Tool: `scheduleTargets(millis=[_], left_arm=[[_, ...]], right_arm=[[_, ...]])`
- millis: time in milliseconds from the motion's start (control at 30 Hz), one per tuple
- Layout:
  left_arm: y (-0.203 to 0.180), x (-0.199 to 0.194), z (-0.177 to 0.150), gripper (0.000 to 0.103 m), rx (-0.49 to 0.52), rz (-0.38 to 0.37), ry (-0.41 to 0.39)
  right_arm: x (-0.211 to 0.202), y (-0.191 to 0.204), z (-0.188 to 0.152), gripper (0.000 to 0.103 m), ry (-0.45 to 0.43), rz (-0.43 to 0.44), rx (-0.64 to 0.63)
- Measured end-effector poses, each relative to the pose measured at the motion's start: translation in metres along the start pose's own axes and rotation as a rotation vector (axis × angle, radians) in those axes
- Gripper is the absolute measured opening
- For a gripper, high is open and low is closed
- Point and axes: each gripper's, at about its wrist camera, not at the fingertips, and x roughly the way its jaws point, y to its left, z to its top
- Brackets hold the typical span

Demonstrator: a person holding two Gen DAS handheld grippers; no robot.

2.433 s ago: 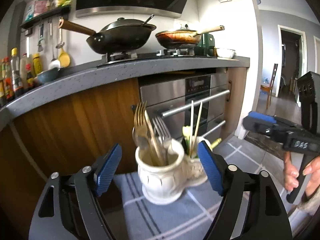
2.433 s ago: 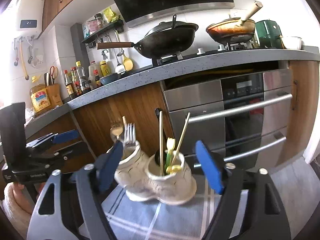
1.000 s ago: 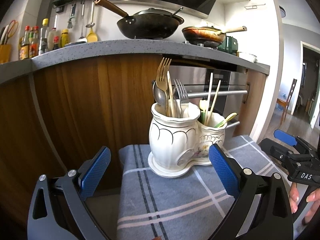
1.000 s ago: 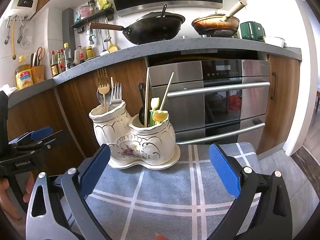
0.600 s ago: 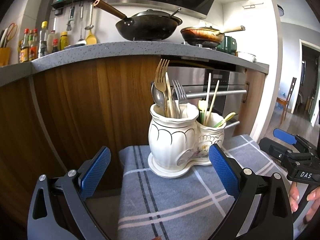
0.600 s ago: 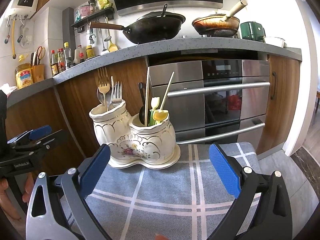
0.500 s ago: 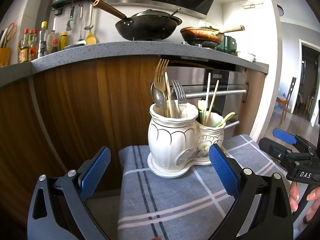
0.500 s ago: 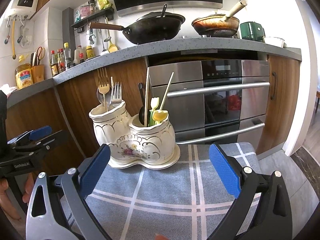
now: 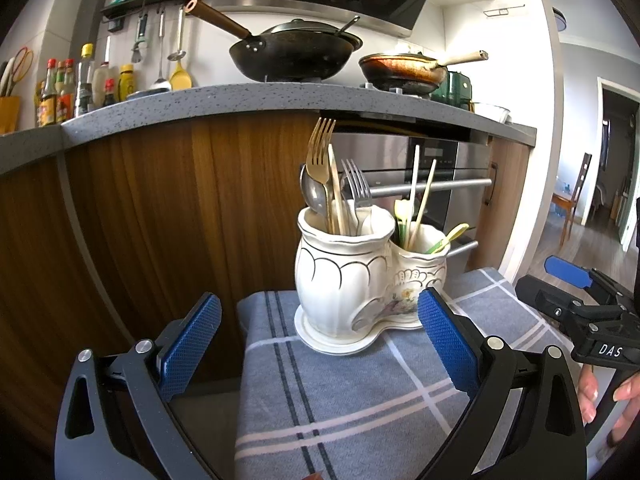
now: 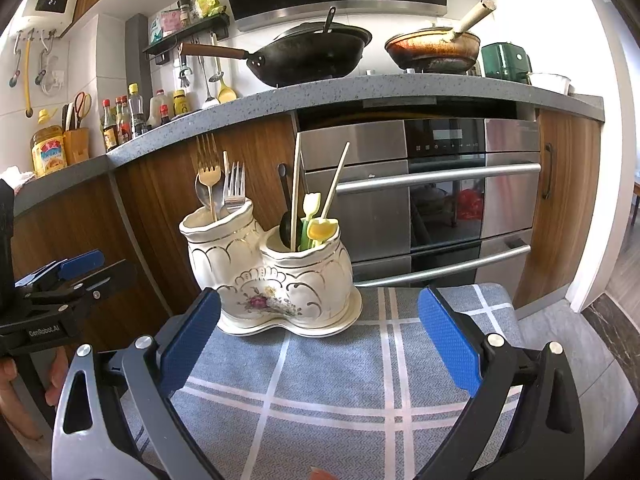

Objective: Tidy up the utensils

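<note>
**Hovering wide over the twin ceramic holder**

Holding both tools back from the work, you've got the left gripper [image 9: 318, 342] and the right gripper [image 10: 318, 338] spread wide, nothing between the blue pads on either one. Dead ahead sits the two-pot ceramic utensil holder [image 10: 268, 280] on the grey plaid cloth [image 10: 340, 380]. Its left pot carries the gold fork [image 9: 320, 152], a silver fork [image 9: 356, 188] and a spoon [image 9: 312, 196]; its right pot has the chopsticks [image 10: 296, 184] and small yellow-green picks [image 10: 316, 224].

My read: that glazed pottery is heavy, slick and chippable, so leave it planted and go for the cutlery. The metal handles are stiff, thin and slippery; pinch a fork on the neck just below the tines, square across. Chopsticks are light and will pivot if caught off-centre.

Against the frames half a second ago, almost nothing differs: holder, cloth and both grippers sit practically where they were.
</note>
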Motion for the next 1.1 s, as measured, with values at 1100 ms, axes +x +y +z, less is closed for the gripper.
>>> scheduleTargets(millis=[1100], left_arm=[[-0.0088, -0.0024, 0.0013, 0.098, 0.045, -0.010, -0.013]], right_arm=[[0.0025, -0.0022, -0.0016, 0.097, 0.010, -0.004, 0.003]])
